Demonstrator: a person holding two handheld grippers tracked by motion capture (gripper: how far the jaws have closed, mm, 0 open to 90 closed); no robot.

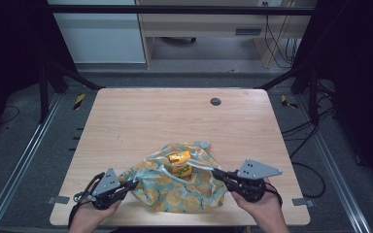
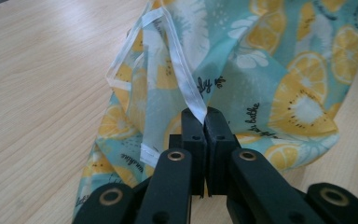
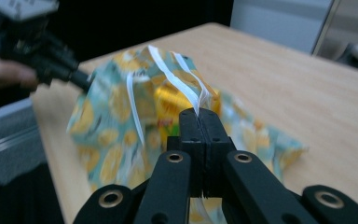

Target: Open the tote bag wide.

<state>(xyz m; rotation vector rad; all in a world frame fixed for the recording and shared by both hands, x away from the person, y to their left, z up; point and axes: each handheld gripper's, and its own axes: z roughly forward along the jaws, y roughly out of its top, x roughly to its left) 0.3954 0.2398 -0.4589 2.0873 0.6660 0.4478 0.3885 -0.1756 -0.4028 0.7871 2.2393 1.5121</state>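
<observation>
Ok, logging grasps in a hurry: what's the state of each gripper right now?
Left gripper: shut on a white strap of the lemon-print bag.
Right gripper: shut on another white strap of that bag.

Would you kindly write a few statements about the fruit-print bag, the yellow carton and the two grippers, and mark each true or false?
1. The left gripper is shut on a white drawstring of the bag. True.
2. The right gripper hangs open above the table. False: it is shut on a white drawstring too.
3. A yellow carton sits in the bag's open mouth. True.
4. The bag lies at the table's far edge. False: it lies near the person's edge, between the two grippers.
5. The bag's print is plain blue stripes. False: it shows yellow citrus slices on light blue.
</observation>
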